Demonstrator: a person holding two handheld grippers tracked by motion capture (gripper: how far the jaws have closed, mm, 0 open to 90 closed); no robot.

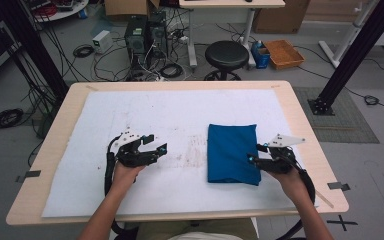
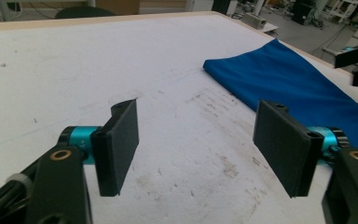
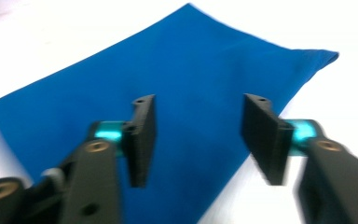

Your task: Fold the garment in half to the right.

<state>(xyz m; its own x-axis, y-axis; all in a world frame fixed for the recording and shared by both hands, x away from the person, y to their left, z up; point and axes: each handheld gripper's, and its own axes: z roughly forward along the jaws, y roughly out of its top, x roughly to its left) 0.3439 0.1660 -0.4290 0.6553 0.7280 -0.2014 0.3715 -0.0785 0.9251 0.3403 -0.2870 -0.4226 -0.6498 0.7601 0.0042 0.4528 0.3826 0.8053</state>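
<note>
A folded blue cloth [image 1: 232,153] lies flat on the white mat [image 1: 180,120] that covers the table [image 1: 300,125], and everything here is placed against that cloth. It is a neat rectangle, its long sides running away from the person, sitting right of the mat's middle.

The right gripper [image 1: 254,153] is at the cloth's right edge, near the corner closest to the person. The right hand [image 1: 290,179] holds it from behind, forearm coming up from the lower edge of the high view and angled inward, so the gripper points leftward across the cloth. The gripper sits roughly level, its grey 3-cornered plate on top. In the right gripper view its 2 jaws stand apart over the blue fabric with a clear gap between them; nothing is pinched, and the pads [image 3: 142,140] do not press on the cloth. That view is slightly blurred.

The left gripper [image 1: 158,144] is well left of the cloth, over bare mat. The left hand [image 1: 125,175] grips it from below, forearm slanting up from the bottom edge, the gripper pointing right, toward the cloth. In the left gripper view [image 2: 196,149] its 2 jaws are wide apart with only stained mat between them, and the cloth [image 2: 298,88] lies farther off to the right, its near edge well clear of the pads.
</note>
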